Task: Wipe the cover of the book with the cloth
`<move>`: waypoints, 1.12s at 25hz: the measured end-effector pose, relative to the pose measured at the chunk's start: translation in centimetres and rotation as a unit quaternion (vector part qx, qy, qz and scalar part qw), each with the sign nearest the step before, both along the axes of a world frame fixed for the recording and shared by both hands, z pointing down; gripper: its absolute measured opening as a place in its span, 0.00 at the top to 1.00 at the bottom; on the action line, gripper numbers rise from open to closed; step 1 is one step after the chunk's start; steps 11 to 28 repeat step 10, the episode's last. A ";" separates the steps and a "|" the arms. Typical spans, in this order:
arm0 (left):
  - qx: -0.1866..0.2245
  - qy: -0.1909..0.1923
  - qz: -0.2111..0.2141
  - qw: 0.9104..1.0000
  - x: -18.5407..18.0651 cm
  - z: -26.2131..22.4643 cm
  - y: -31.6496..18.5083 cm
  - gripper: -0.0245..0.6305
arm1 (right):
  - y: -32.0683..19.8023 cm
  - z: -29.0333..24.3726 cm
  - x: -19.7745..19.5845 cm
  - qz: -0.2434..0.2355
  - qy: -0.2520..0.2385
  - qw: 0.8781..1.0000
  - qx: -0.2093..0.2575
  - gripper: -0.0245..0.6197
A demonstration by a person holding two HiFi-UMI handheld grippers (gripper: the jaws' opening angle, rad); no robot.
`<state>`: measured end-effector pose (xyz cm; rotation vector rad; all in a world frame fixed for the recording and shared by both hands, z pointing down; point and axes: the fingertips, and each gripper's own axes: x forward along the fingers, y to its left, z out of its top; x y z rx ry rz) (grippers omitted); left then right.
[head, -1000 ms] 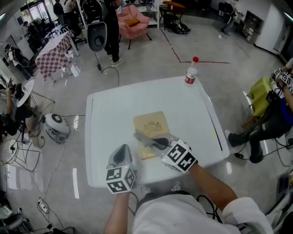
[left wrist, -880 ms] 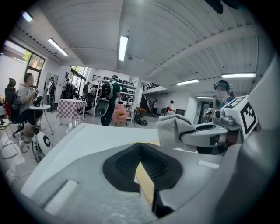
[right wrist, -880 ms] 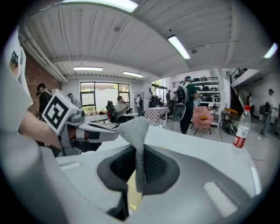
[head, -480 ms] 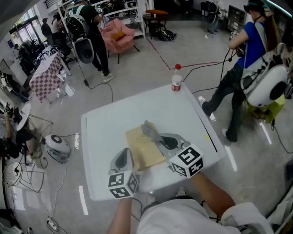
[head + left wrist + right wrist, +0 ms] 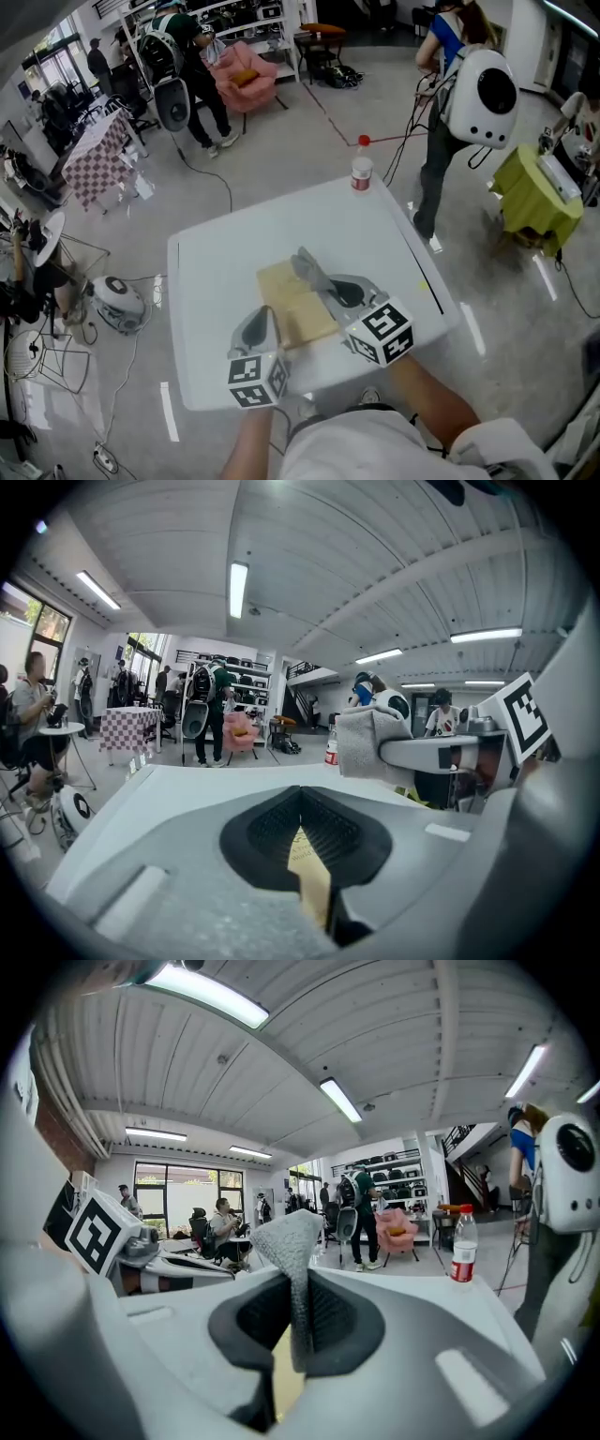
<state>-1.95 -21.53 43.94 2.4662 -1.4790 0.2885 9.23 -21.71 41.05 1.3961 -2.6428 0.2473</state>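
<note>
My left gripper [image 5: 255,326] clamps the book [image 5: 289,298] by its edge | my right gripper [image 5: 315,277] pinches the cloth [image 5: 292,1239] over the cover

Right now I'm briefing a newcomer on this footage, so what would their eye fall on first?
First, the tan book near the front edge of the white table, its near side pinched in the left claw. Next, the grey cloth gripped by the right claw, over the book's right side. A red-capped bottle stands alone at the table's far edge.
</note>
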 end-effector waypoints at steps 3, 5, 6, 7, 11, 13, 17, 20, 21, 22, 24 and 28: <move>-0.001 0.001 -0.003 1.000 -0.3 0.1 0.1 0.95 | 0.0 0.0 -0.5 -0.005 0.001 1.000 0.000 0.94; 0.000 0.001 -0.004 1.000 -0.7 0.1 0.2 0.95 | 0.0 0.1 -1.1 -0.007 0.002 1.000 -0.001 0.94; 0.000 0.001 -0.004 1.000 -1.0 0.0 0.2 0.95 | 0.0 0.1 -1.4 -0.008 0.002 1.000 -0.001 0.94; 0.000 0.001 -0.004 1.000 -1.2 0.0 0.2 0.95 | 0.1 0.2 -1.7 -0.009 0.003 1.000 -0.001 0.94; -0.001 0.001 -0.004 1.000 -1.8 0.1 0.2 0.95 | 0.1 0.2 -2.5 -0.010 0.005 1.000 -0.002 0.94; -0.001 0.001 -0.004 1.000 -1.8 0.1 0.2 0.95 | 0.1 0.2 -2.5 -0.010 0.005 1.000 -0.002 0.94; -0.001 0.001 -0.004 1.000 -1.8 0.1 0.2 0.95 | 0.1 0.2 -2.5 -0.010 0.005 1.000 -0.002 0.94; -0.001 0.001 -0.004 1.000 -1.8 0.1 0.2 0.95 | 0.1 0.2 -2.5 -0.010 0.005 1.000 -0.002 0.94; -0.001 0.001 -0.004 1.000 -1.8 0.1 0.2 0.95 | 0.1 0.2 -2.5 -0.010 0.005 1.000 -0.002 0.94; -0.001 0.001 -0.004 1.000 -1.8 0.1 0.2 0.95 | 0.1 0.2 -2.5 -0.010 0.005 1.000 -0.002 0.94; -0.001 0.001 -0.004 1.000 -1.8 0.1 0.2 0.95 | 0.1 0.2 -2.5 -0.010 0.005 1.000 -0.002 0.94; -0.001 0.001 -0.004 1.000 -1.8 0.1 0.2 0.95 | 0.1 0.2 -2.5 -0.010 0.005 1.000 -0.002 0.94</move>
